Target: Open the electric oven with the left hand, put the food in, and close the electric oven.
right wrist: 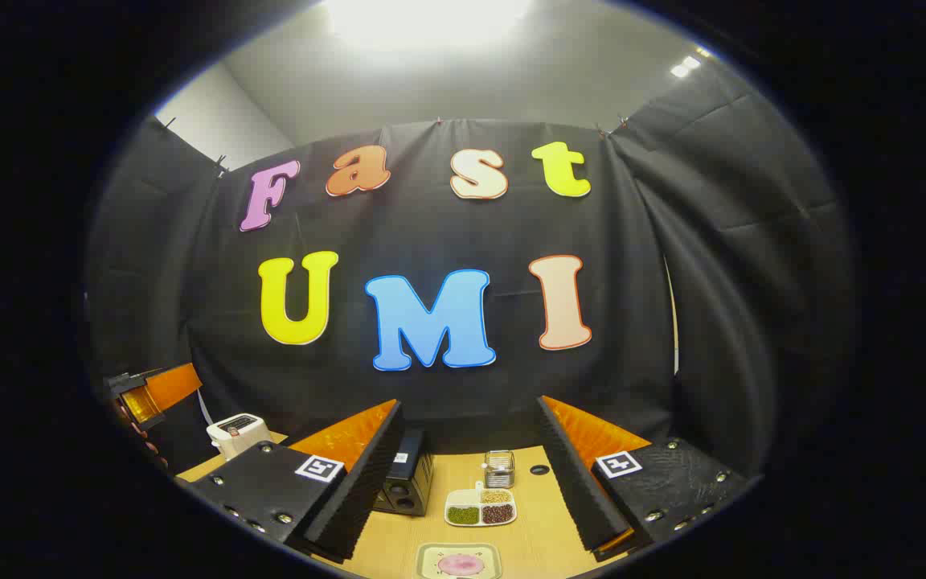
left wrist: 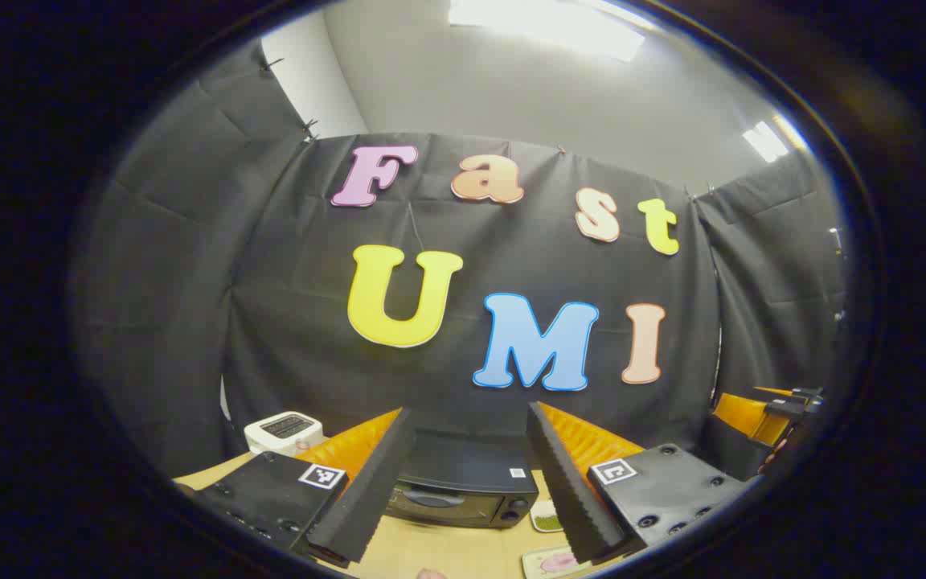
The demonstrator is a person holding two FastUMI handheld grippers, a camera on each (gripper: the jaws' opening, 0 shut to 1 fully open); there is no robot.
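Both tongs stand open and hold nothing. Left tongs (left wrist: 467, 490) hang above the table (left wrist: 447, 551), pointing at the black electric oven (left wrist: 463, 486), whose door is shut; it sits at the back of the table. Right tongs (right wrist: 463, 490) frame a divided dish of beans (right wrist: 480, 507) and a small glass jar (right wrist: 499, 469) behind it. Nearer, a plate with pink food (right wrist: 460, 562) lies on the table. A white appliance (right wrist: 238, 434) stands far left.

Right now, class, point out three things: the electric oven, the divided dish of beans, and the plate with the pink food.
electric oven (left wrist: 456, 500): left gripper view, on its closed front door.
divided dish of beans (right wrist: 480, 507): right gripper view, at its middle.
plate with the pink food (right wrist: 460, 562): right gripper view, on the pink food.
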